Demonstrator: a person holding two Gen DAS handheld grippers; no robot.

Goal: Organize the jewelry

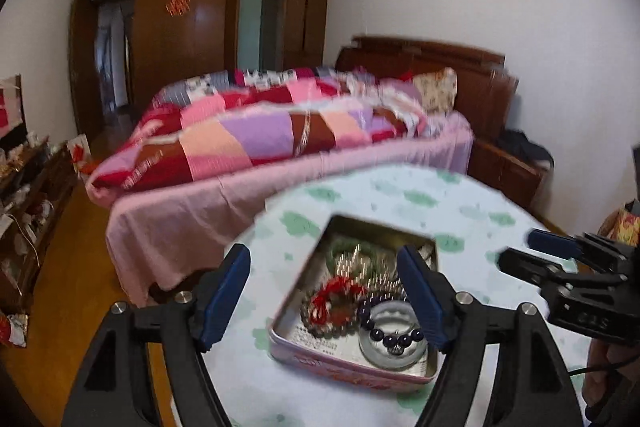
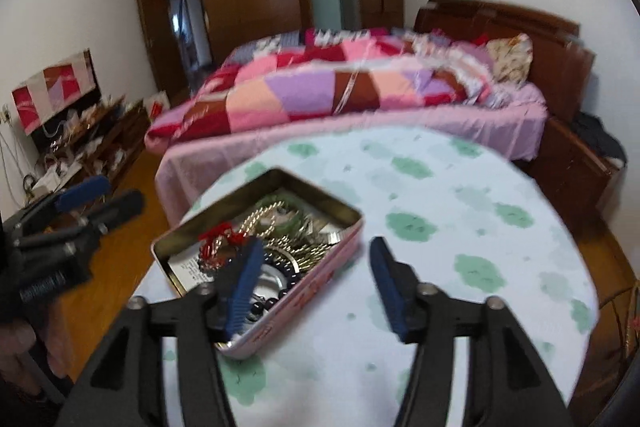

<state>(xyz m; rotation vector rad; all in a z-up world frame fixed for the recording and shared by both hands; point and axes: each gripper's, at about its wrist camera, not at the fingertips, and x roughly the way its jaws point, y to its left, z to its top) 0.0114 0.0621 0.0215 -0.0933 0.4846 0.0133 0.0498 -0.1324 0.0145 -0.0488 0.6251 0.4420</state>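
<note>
An open pink tin (image 1: 340, 373) (image 2: 320, 283) sits on a round table (image 1: 460, 211) (image 2: 460, 219) with a white and green cloth. It holds a tangle of jewelry: a gold chain (image 1: 360, 263) (image 2: 264, 215), a red cord piece (image 1: 336, 291) (image 2: 218, 233), a dark bead bracelet (image 1: 394, 337) and a clear glass bangle (image 1: 390, 353). My left gripper (image 1: 324, 267) is open, hovering over the tin's left part. My right gripper (image 2: 316, 259) is open, above the tin's right edge. The left gripper also shows in the right wrist view (image 2: 102, 197), and the right gripper in the left wrist view (image 1: 528, 251).
A bed (image 1: 280, 131) (image 2: 360, 87) with a patchwork quilt stands just behind the table. A low wooden cabinet (image 1: 32, 187) (image 2: 100, 139) with clutter lines the left wall. Wooden wardrobes (image 1: 192, 27) fill the far wall.
</note>
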